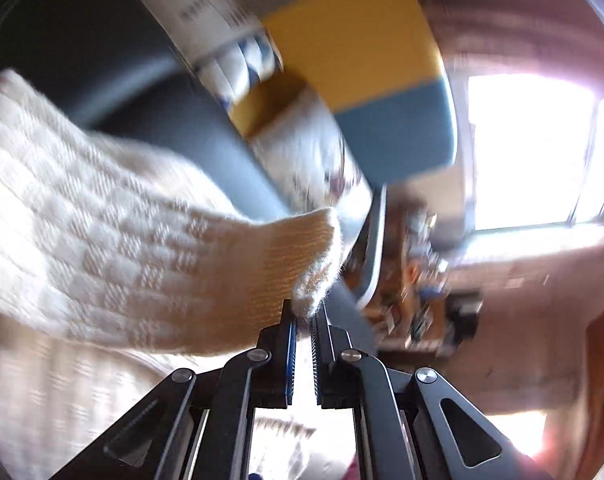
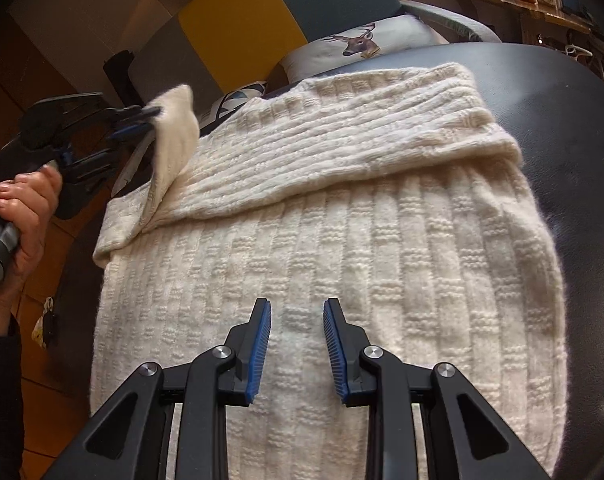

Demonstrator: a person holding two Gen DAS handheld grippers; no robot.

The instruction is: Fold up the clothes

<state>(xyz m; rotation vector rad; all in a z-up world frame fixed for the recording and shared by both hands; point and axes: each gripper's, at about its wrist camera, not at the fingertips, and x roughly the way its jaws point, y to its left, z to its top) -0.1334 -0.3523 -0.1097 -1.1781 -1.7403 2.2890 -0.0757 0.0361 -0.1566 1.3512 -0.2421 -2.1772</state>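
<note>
Two grippers we hold: left gripper (image 2: 156,114) clamped on the cream knit sweater's (image 2: 321,240) cuff (image 1: 313,264), right gripper (image 2: 297,320) parted, grasping nothing above it.

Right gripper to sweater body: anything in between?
Nothing visible. The right gripper hangs open over the sweater with only bare knit under its fingers. The left gripper, off at the left edge, pinches the sleeve cuff.

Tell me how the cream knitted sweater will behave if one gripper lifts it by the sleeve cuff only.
The sweater probably stays floppy: the cuff pinched in the left gripper already bends over. The thick knit looks rather heavy, so it may sag and stretch. Its fuzzy surface should not slip easily.
</note>
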